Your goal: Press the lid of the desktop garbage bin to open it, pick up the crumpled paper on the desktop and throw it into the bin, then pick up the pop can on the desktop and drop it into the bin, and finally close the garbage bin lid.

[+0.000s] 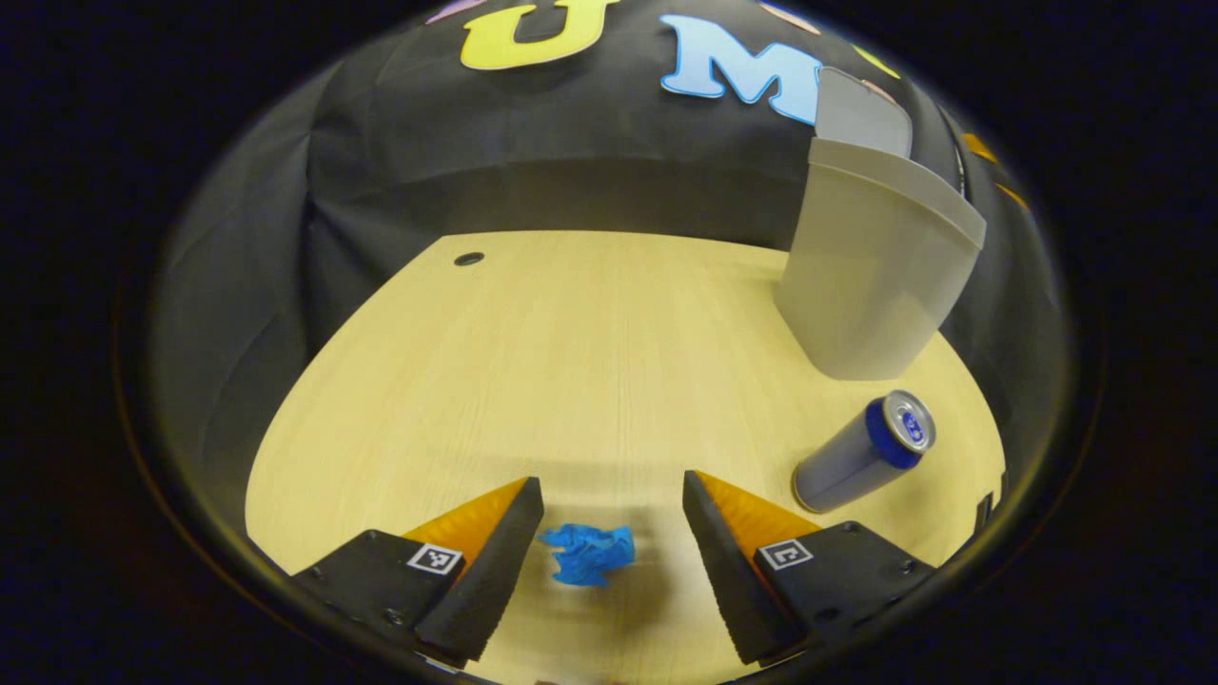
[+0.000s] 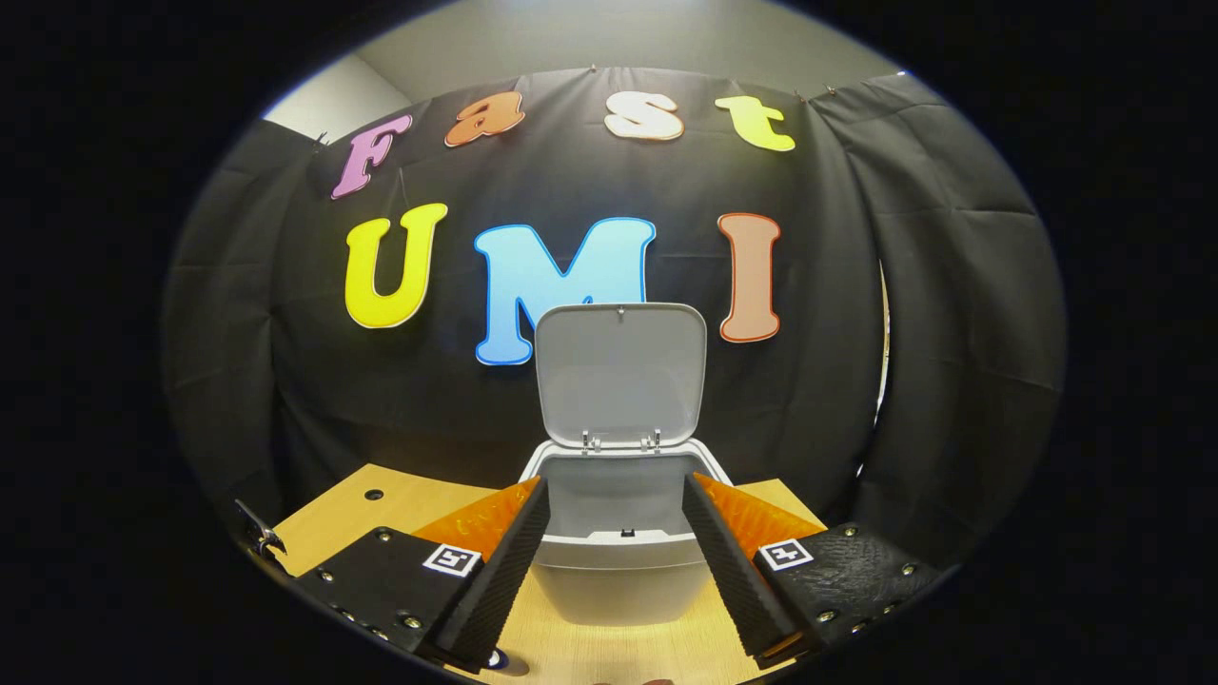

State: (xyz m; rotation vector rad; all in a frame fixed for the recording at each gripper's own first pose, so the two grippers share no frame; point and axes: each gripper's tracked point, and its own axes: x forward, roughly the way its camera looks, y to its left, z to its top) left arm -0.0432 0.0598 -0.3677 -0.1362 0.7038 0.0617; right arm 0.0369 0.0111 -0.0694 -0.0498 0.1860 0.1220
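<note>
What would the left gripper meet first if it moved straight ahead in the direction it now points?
Most likely the crumpled paper, which lies on the table between the open fingers of the left gripper. Depth is unclear, but nothing else appears in that line before it.

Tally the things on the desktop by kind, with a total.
Grey plastic garbage bin, lid up: 1
Crumpled blue paper: 1
Silver pop can with blue band, lying on its side: 1
Total: 3

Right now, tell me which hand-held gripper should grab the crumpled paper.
Left. The left hand-held gripper hangs open with the crumpled paper between its fingers. The right hand-held gripper faces the bin, whose lid stands open.
</note>
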